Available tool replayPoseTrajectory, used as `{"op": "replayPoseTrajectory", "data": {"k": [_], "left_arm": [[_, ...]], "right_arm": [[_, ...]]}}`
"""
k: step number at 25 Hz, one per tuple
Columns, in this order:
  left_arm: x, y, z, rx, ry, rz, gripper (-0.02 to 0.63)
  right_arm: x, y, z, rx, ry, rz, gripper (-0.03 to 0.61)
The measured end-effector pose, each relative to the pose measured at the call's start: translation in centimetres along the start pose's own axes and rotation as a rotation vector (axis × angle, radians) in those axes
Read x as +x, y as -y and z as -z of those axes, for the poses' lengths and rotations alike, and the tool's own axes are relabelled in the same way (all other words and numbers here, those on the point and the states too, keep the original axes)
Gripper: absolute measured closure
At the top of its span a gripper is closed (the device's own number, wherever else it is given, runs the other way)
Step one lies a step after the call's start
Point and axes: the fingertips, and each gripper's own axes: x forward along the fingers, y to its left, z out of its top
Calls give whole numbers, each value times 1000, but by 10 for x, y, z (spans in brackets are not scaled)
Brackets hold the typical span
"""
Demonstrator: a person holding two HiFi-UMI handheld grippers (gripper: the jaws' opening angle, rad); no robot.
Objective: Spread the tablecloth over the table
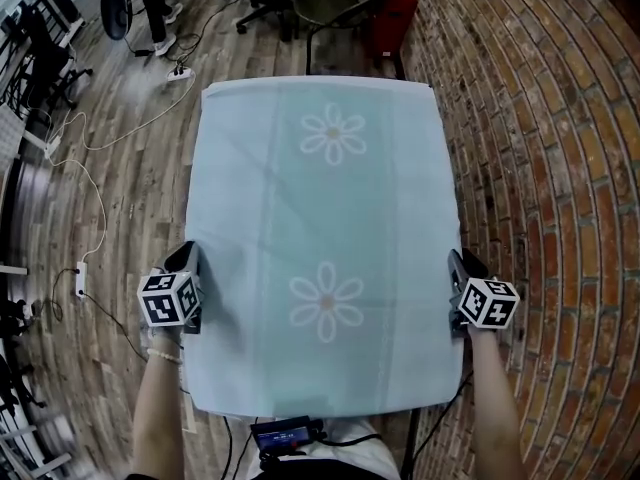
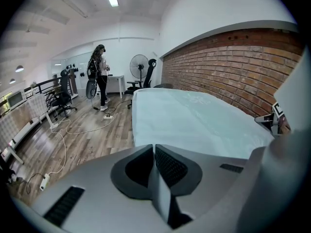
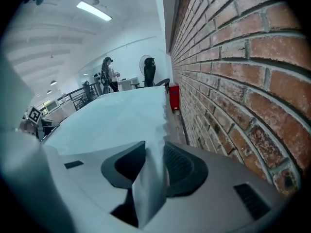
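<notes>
A pale teal tablecloth with two white flower prints lies flat over the whole table, its edges hanging over the sides. My left gripper is at the cloth's left edge, level with the near flower. In the left gripper view the left gripper is shut, with a thin strip of the tablecloth pinched between the pads. My right gripper is at the right edge. In the right gripper view the right gripper holds a thick fold of the tablecloth between its jaws.
A brick wall runs close along the table's right side. Beyond the far end stand a dark chair and a red object. Cables and a power strip lie on the wood floor at left. A person stands far off.
</notes>
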Motion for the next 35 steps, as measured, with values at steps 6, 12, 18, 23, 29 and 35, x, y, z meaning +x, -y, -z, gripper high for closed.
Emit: {"op": "replayPoseTrajectory", "data": {"k": [6, 12, 18, 23, 29, 35], "left_arm": [[21, -5, -20, 8, 10, 5, 584], [39, -9, -37, 13, 23, 7, 583], [51, -11, -48, 12, 38, 2, 584], [63, -17, -60, 0, 53, -5, 583], [76, -24, -75, -16, 61, 0, 583], [86, -27, -87, -26, 65, 12, 584]], "right_arm": [[21, 2, -20, -2, 19, 14, 440], [39, 5, -37, -13, 26, 20, 443], [52, 7, -50, -17, 40, 37, 445], [69, 8, -66, -29, 45, 57, 445], [86, 7, -86, -37, 56, 78, 445], [98, 8, -97, -34, 57, 76, 445]]}}
